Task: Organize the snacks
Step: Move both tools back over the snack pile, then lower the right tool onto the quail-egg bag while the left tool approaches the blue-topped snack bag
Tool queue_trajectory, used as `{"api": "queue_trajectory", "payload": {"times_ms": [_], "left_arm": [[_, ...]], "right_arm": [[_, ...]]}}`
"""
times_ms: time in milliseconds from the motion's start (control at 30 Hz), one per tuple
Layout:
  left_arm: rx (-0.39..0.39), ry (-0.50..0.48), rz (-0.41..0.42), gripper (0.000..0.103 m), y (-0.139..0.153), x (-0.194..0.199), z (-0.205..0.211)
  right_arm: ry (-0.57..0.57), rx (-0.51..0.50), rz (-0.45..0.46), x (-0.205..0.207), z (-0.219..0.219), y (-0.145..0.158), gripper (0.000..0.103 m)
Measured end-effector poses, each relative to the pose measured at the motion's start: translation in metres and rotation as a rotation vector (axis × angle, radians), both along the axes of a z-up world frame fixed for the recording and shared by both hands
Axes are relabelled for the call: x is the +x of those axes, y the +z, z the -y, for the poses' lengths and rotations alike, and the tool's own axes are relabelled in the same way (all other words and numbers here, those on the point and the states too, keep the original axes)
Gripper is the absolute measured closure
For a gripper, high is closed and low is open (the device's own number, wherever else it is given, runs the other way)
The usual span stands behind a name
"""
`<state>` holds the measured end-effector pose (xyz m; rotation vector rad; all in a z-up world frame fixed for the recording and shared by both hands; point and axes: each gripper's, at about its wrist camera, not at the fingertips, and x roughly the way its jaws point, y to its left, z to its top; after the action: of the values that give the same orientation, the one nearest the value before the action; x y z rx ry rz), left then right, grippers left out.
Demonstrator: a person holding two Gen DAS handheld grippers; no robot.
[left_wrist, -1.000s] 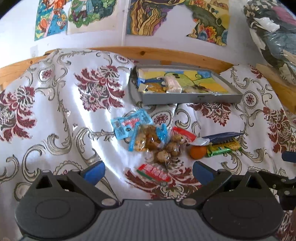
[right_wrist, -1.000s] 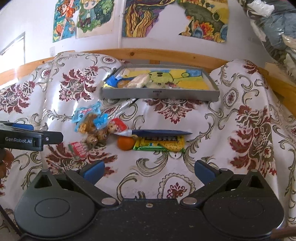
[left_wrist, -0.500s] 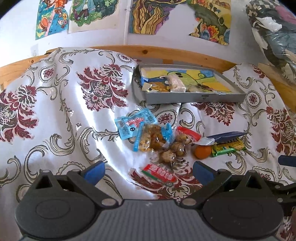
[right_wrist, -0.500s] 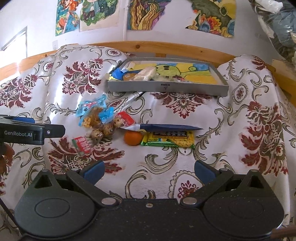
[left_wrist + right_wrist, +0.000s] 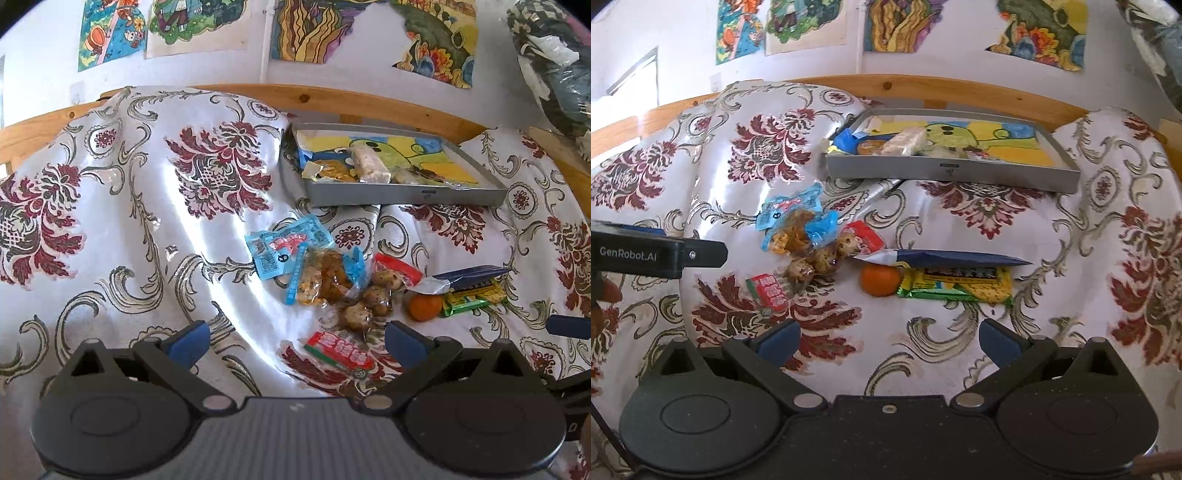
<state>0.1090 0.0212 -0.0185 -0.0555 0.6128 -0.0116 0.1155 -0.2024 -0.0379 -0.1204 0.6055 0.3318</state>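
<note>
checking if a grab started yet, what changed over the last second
Only the cameras moved: both open grippers, left and right, eased forward, so the loose snacks and the tray slid lower in each view. Nothing was gripped or let go. The orange, green packet, red packet and blue packets lie where they were on the cloth.

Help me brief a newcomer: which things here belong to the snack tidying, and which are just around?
Job: grey tray, orange, green packet, dark blue packet, red packet, light blue packets, wrapped quail eggs.

Around: patterned cloth, wall pictures, wooden rail.
</note>
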Motion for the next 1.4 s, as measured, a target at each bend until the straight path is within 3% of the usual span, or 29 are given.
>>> {"api": "queue_trajectory", "payload": {"times_ms": [233,567,733,1133,1200,1300,1400], "left_arm": [[-0.014,-0.055,-0.022,0.001,-0.006,0.017,0.007],[0.014,-0.154,-0.07,0.001,0.001,0.065,0.004],[-0.049,-0.189,-0.157,0.001,-0.002,0.097,-0.008],[-0.175,-0.256,-0.244,0.001,-0.009,0.132,-0.023],[-0.189,-0.265,-0.253,0.001,-0.011,0.134,-0.024],[-0.215,-0.275,-0.262,0.001,-0.013,0.138,-0.025],[-0.252,-0.272,-0.277,0.001,-0.015,0.142,-0.028]], "right_arm": [[0.057,-0.031,0.003,0.02,0.01,-0.005,0.001],[0.156,0.158,-0.104,0.045,-0.001,-0.013,0.001],[0.195,0.186,-0.119,0.057,-0.028,-0.018,0.001],[0.149,0.218,-0.178,0.094,-0.076,-0.035,0.021],[0.137,0.217,-0.164,0.098,-0.08,-0.035,0.026],[0.094,0.211,-0.164,0.104,-0.079,-0.037,0.048],[0.082,0.236,-0.176,0.107,-0.072,-0.038,0.056]]}}
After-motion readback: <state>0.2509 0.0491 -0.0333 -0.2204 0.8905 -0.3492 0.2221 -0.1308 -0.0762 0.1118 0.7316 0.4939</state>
